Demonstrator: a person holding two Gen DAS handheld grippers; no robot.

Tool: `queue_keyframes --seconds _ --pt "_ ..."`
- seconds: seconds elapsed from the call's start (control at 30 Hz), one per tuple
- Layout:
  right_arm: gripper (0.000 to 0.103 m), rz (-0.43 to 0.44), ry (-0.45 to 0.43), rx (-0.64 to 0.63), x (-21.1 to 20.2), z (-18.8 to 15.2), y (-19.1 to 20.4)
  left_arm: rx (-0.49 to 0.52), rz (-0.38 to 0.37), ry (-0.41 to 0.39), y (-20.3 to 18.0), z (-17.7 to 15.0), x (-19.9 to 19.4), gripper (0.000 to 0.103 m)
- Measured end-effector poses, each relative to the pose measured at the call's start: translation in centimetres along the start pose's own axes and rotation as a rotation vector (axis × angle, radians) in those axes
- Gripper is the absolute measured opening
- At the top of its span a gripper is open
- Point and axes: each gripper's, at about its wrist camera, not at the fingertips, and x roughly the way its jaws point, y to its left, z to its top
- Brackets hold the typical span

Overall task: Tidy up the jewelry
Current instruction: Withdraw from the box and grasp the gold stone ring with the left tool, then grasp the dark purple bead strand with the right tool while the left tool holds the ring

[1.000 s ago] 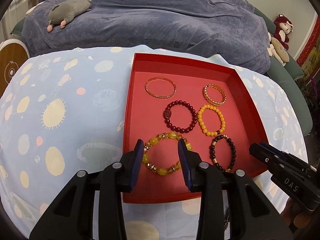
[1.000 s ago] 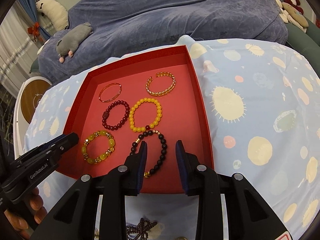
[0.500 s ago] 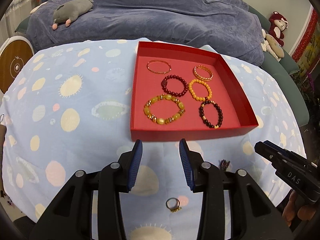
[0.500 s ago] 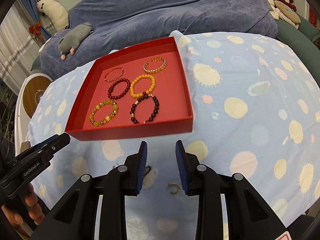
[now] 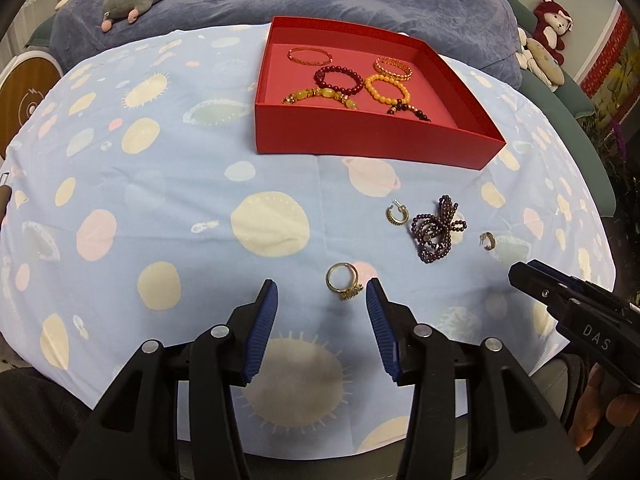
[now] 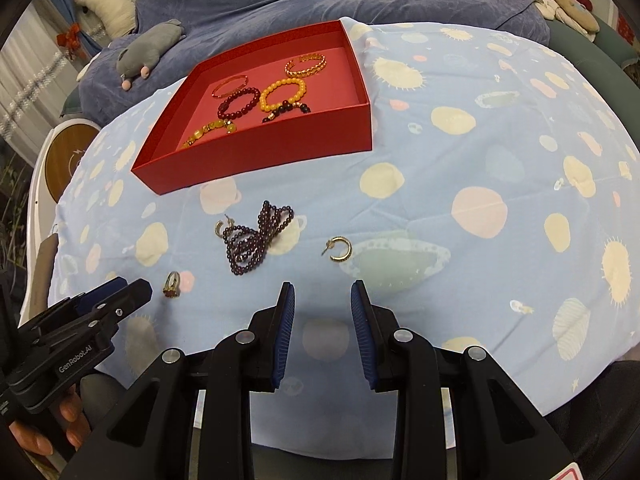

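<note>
**Picking the loose ring cleanly**

Nearest the left tongs (image 5: 322, 308), a gold ring (image 5: 343, 279) lies flat on the bench's spotted blue cloth (image 5: 160, 208), just ahead of the fingertips and nearer the right-hand pad. The jaws are opening, with nothing between them. The ring looks like the next pick. It would help to centre it between the pads before closing and to come down steeply, so the pads bracket the band rather than pinch the cloth. Grip across the band, not the ornamented top, which could let it twist out.

The right tongs (image 6: 323, 308) stand partly open and empty. Their closest candidate is the gold hoop earring (image 6: 340, 249) just beyond the tips; its thin post may snag fabric.

Farther on lie a tangled dark bead strand (image 6: 256, 240) and a second hoop earring (image 6: 221, 227) touching it. Lift the strand slowly, or the earring may drag along.

Beyond them the red tray (image 5: 376, 142) already holds six bracelets; bare floor remains along its right side for the small pieces.
</note>
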Motion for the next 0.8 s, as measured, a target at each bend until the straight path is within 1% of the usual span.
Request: queue_keyframes --seconds 0.23,0.33,0.37,0.47,0.5,0.57,0.63,0.7,0.8 --pt "0.030 0.005 -0.003 -0.015 -0.2 0.0 0.5 -0.006 0.007 0.020 -0.9 -0.5 1.4 0.046" --pt "0.030 0.007 -0.001 -0.016 -0.1 0.0 0.5 -0.014 0.015 0.029 -0.9 -0.4 2.1 0.039" --pt "0.030 0.007 -0.001 -0.017 -0.1 0.0 0.6 -0.016 0.017 0.032 -0.9 -0.4 2.3 0.035" --pt "0.030 0.009 0.004 -0.020 0.0 -0.1 0.7 -0.001 0.031 0.021 -1.1 -0.3 2.4 0.032" --pt "0.030 0.011 0.005 -0.021 0.1 -0.1 0.7 0.003 0.032 0.022 -1.1 -0.3 2.4 0.029" --pt "0.030 0.014 0.005 -0.024 0.1 -0.1 0.9 0.006 0.022 0.026 -0.8 -0.3 2.4 0.022" --pt "0.030 0.018 0.005 -0.026 0.2 0.0 1.0 0.004 0.014 0.028 -0.5 -0.4 2.3 0.020" --pt "0.030 0.021 0.007 -0.024 0.2 0.0 1.1 0.000 0.009 0.028 -0.2 -0.5 2.1 0.014" --pt "0.030 0.030 0.008 -0.023 0.4 0.1 1.2 -0.009 0.002 0.029 0.1 -0.6 1.8 0.014"
